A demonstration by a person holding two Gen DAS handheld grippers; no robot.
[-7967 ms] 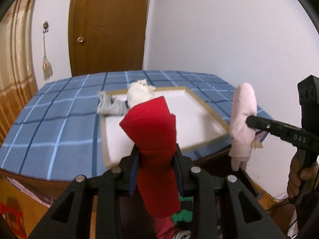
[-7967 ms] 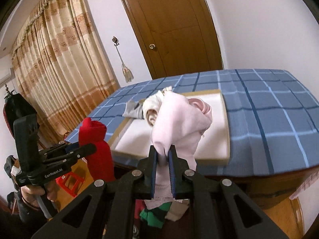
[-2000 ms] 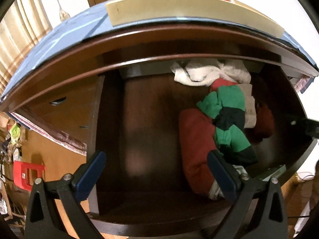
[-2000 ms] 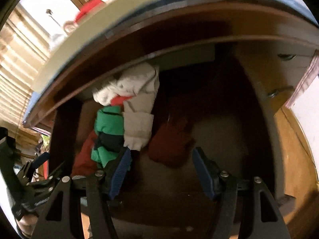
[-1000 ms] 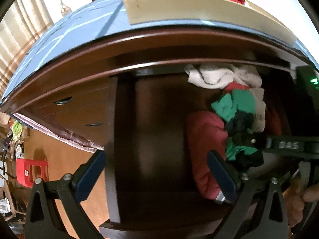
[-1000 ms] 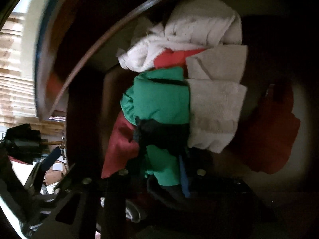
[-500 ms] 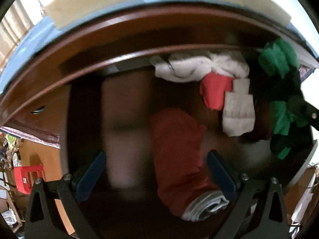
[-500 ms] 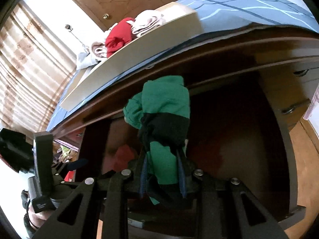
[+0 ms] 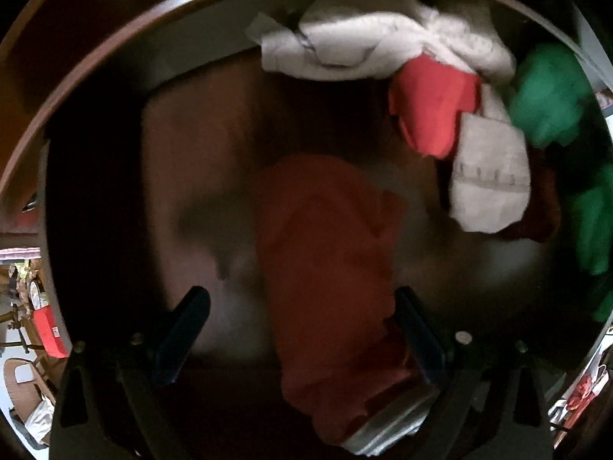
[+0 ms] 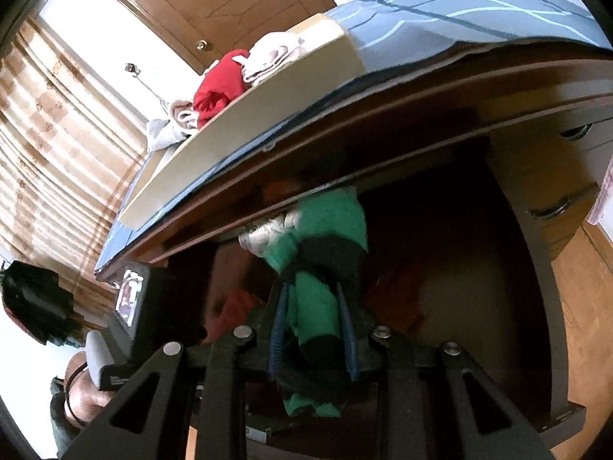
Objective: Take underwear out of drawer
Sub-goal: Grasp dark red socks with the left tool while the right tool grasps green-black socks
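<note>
Left claw (image 9: 302, 329) gapes astride the dark red pair (image 9: 329, 253), lengthwise near-to-far; right claw (image 10: 312, 329) clamps the green pair (image 10: 318, 299).

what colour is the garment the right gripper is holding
Green with black bands, the folded garment shows best in the right wrist view.

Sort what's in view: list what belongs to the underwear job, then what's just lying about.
Job: green-and-black underwear in right gripper; dark red garment between open left gripper fingers; drawer; tray.

Lying about: door, curtain.
</note>
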